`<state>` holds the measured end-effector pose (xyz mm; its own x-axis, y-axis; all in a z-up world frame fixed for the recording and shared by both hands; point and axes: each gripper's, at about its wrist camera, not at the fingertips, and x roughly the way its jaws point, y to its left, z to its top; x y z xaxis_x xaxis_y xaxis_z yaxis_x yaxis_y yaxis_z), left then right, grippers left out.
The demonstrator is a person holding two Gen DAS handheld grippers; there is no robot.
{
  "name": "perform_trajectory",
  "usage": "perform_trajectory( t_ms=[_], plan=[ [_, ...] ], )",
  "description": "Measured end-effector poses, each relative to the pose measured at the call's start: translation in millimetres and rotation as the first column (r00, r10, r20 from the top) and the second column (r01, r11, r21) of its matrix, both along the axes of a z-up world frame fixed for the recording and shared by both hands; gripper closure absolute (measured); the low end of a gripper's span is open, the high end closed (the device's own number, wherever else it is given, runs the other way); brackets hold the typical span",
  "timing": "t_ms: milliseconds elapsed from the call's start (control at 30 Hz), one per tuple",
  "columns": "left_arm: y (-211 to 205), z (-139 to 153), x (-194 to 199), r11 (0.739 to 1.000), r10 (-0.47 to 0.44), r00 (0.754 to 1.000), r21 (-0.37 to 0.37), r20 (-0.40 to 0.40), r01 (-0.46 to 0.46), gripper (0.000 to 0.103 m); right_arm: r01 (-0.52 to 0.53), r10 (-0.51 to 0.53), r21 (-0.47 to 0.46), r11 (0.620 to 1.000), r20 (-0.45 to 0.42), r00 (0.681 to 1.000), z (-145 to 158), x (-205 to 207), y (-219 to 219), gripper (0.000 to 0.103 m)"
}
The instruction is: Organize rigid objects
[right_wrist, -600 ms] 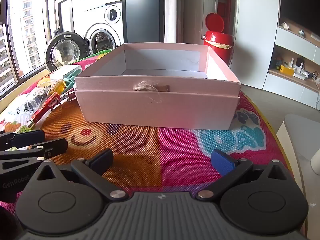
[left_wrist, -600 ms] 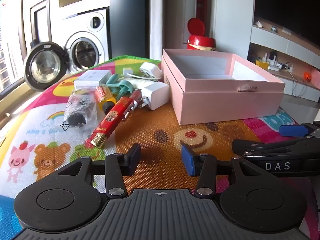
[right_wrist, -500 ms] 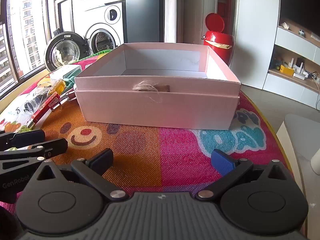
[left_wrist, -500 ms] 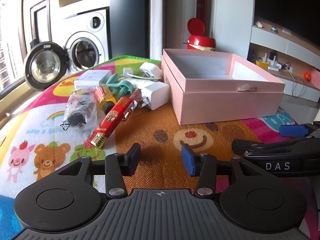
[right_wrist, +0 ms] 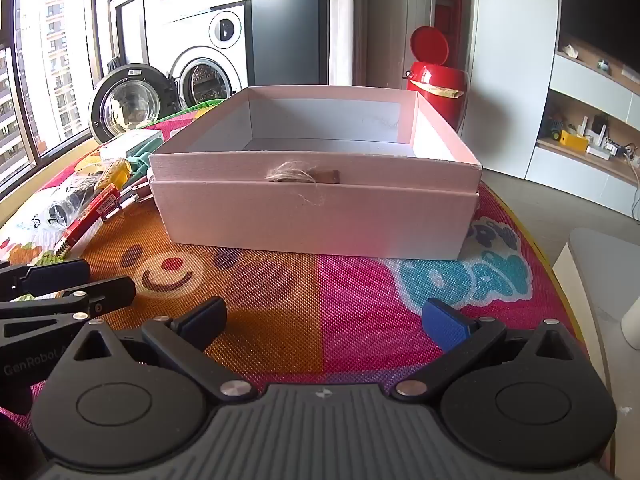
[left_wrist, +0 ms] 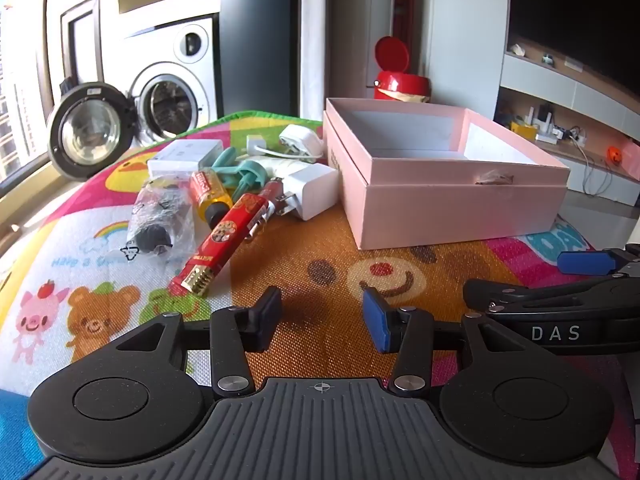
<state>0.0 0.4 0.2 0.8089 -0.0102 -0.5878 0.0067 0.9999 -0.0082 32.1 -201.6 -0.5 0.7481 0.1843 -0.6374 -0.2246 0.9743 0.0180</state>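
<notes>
Behind the table stand a washing machine [left_wrist: 176,84] with its round door [left_wrist: 86,132] swung open, a red bin [left_wrist: 400,80] with its lid up, and wall shelves at the right. On the table lies a colourful play mat [left_wrist: 312,240] with cartoon animals and a smiling face.

From the left wrist view, the left gripper [left_wrist: 322,316] hovers low over the orange part of the mat. Its jaws are partly spread, and nothing is between them. Ahead and to the right sits an open pink box [left_wrist: 456,208]; its inside looks empty as far as I can see. Left of the box is a heap of small objects: a white charger [left_wrist: 316,188] just beside the box wall, a red lighter [left_wrist: 224,248] lying slanted toward the camera, a small yellow bottle [left_wrist: 210,196], a clear plastic bag [left_wrist: 160,216] with dark pieces inside, a teal plastic piece [left_wrist: 240,168], a white flat box [left_wrist: 184,156] and a white plug with cable [left_wrist: 298,140] further back. At the right edge the other tool enters, with one blue pad.

From the right wrist view, the right gripper [right_wrist: 324,320] is spread wide, holding nothing, and points at the near wall of the pink box [right_wrist: 316,216], which has a small tuft of string on its rim. The heap lies left of the box: the red lighter [right_wrist: 88,220] and the plastic bag [right_wrist: 64,208] are visible, the rest is mostly hidden. The left gripper's fingers [right_wrist: 60,276] show at the left edge.
</notes>
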Motion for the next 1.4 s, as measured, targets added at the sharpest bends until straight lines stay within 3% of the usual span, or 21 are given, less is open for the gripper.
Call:
perform_trajectory(
  t_ms=[1400],
  plan=[
    [-2.3,-0.2,1.3,1.0,0.001,1.0,0.017,0.001,-0.001,0.053,0.0,0.0,0.0,1.0,0.0,1.0,0.2,-0.3,0.0,0.0]
  ],
)
